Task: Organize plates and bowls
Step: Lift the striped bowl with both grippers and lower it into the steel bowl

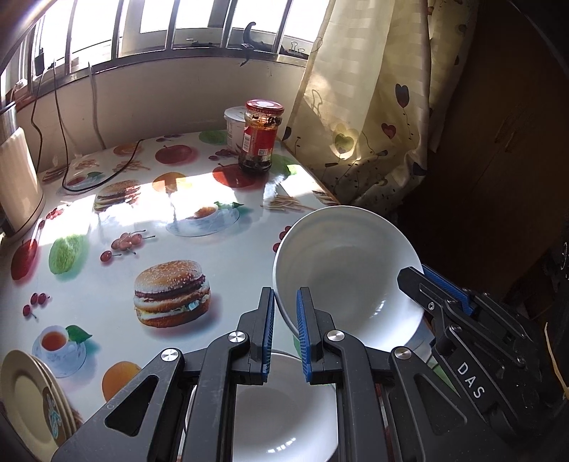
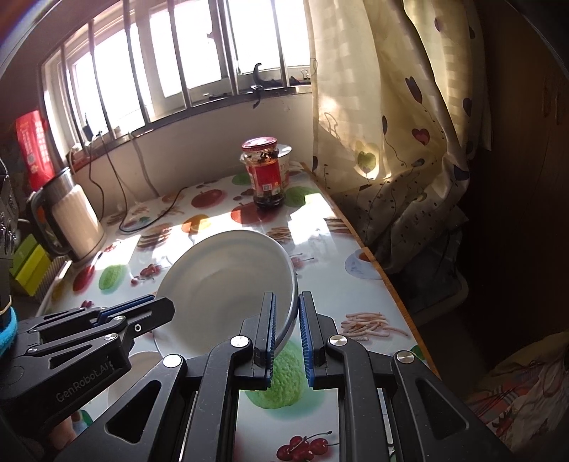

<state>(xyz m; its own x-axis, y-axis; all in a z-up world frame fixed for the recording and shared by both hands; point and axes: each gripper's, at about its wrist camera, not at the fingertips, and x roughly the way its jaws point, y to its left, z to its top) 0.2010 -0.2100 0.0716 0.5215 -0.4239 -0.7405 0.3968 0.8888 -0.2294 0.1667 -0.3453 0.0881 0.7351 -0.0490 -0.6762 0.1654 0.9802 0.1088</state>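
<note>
A table (image 1: 231,248) printed with burgers and fruit is filling the frame's middle, barred window (image 1: 199,25) glowing along the top, heart-patterned curtain (image 1: 373,124) hanging upper right. The left gripper (image 1: 285,327) and right gripper (image 2: 286,330) are both clamping the tilted white bowl (image 1: 341,270) by opposite rims, centre-right; "DAS" and "GenRobot.AI" are showing on their arms. A red-lidded jar (image 1: 258,137) is standing beyond.

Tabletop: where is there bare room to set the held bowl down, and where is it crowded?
Both grippers, left and right, clamp the white bowl. The middle of the table is bare, between the kettle, jar and plate stack. The near edge is crowded: a second bowl sits right beneath the left gripper.
</note>
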